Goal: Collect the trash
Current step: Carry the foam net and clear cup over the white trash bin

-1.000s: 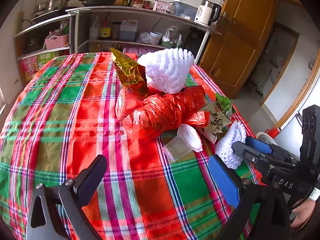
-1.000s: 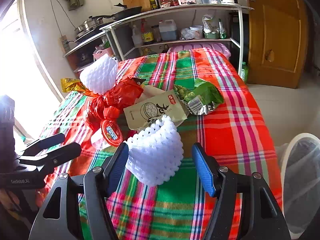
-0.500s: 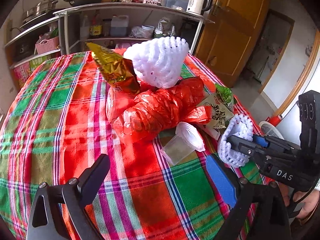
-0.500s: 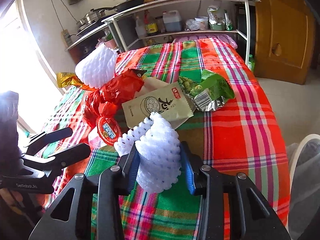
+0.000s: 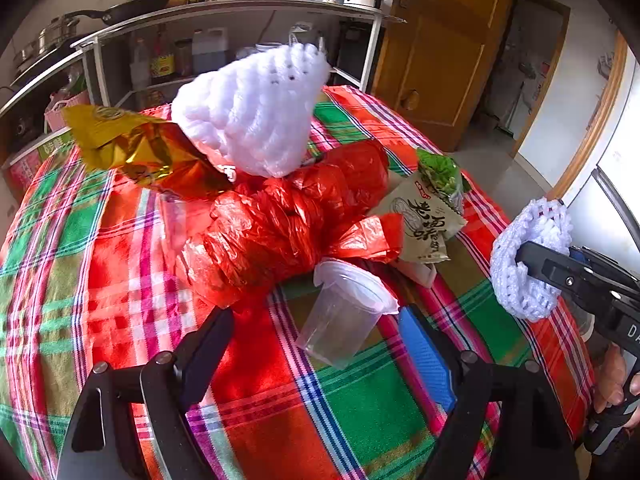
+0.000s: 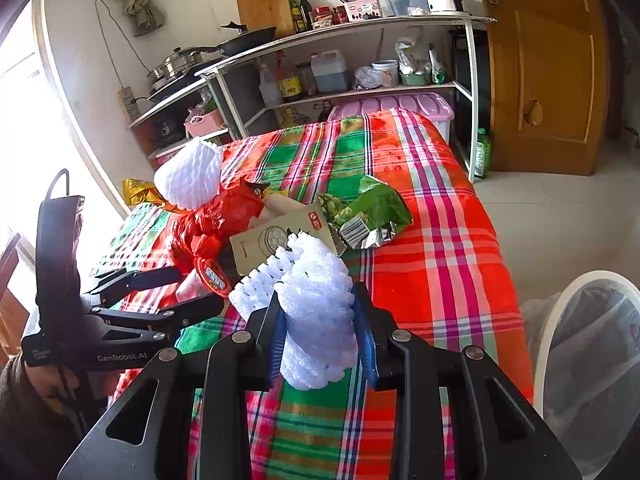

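The right gripper (image 6: 320, 320), clamped on the white foam fruit net (image 6: 316, 312), holds it above the worktop (image 6: 440, 248), the lined trash bin (image 6: 592, 352) lying to its right.

Plaid red/green cloth (image 6: 432, 264) covers the desk, centre of frame; behind it, upper centre, a white metal shelf unit (image 6: 340, 40) w/ bottles, pans, kettle against a pale wall (image 6: 192, 0). Wooden door (image 6: 548, 64) upper right, tiled floor (image 6: 560, 216) below it, bright window (image 6: 24, 120) at left edge.
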Demonstrator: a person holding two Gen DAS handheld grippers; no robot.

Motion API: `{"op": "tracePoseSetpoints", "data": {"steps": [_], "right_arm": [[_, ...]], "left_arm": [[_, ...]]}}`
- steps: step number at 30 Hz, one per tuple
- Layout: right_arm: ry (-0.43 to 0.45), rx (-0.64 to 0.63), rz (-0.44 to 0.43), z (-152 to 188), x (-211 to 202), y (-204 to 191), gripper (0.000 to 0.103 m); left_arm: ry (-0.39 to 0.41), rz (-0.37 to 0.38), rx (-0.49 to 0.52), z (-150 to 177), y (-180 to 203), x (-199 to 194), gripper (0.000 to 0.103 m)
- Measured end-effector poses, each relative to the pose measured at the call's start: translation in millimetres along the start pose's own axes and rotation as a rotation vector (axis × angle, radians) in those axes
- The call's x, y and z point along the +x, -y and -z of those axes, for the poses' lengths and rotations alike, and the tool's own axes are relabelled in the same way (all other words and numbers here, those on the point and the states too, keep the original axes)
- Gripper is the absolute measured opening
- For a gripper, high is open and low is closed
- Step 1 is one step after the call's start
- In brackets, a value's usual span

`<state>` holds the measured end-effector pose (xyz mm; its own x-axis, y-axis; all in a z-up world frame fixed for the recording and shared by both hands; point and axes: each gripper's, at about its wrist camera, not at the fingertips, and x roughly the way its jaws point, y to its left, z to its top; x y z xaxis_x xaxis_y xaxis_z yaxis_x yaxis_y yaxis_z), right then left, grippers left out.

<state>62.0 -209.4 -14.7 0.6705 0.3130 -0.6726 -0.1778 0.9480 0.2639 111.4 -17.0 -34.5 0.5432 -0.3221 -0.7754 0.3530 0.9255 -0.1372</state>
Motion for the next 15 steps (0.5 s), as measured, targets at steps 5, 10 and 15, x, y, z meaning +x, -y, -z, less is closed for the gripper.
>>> {"op": "tracePoseSetpoints", "data": {"steps": [5, 10, 15], "right_arm": [[0.0, 0.016, -0.01, 3.4, 1.6, 2.2, 0.032], [-0.003, 0.018, -0.016, 5.0, 2.1, 2.3, 0.032], [0.0, 0.026, -0.02, 5.2, 1.2, 5.0, 0.032]], "left_arm": [[-0.023, 0.014, 0.024, -2.3, 12.5, 8.3, 0.058], [-0.017, 0.022, 0.05, -3.0, 23.7, 8.1, 0.053], [-0.012, 0.03, 0.055, 0.9, 26.8, 5.5, 0.052]]}}
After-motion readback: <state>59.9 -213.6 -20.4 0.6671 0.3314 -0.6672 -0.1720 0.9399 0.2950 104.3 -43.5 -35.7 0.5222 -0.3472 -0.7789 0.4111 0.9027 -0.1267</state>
